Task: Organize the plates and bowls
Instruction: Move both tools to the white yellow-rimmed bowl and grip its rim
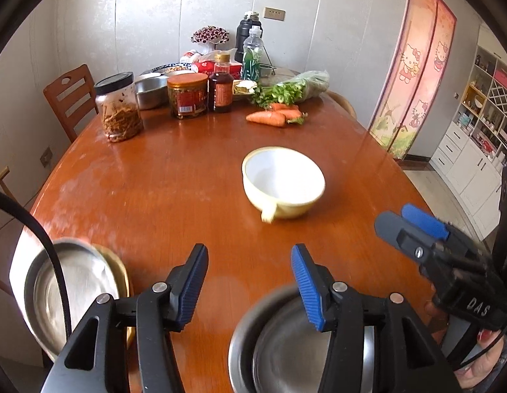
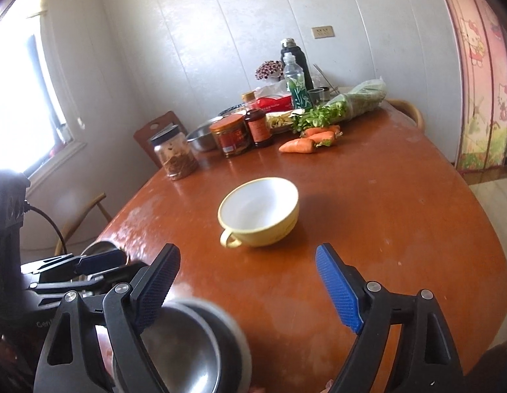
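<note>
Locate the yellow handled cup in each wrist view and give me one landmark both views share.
Left wrist view: the yellow cup stands right of centre on the table, handle toward the camera.
Right wrist view: the yellow cup stands at centre, handle at its lower left.
Shared landmark: the carrots lie beyond it, toward the wall.
</note>
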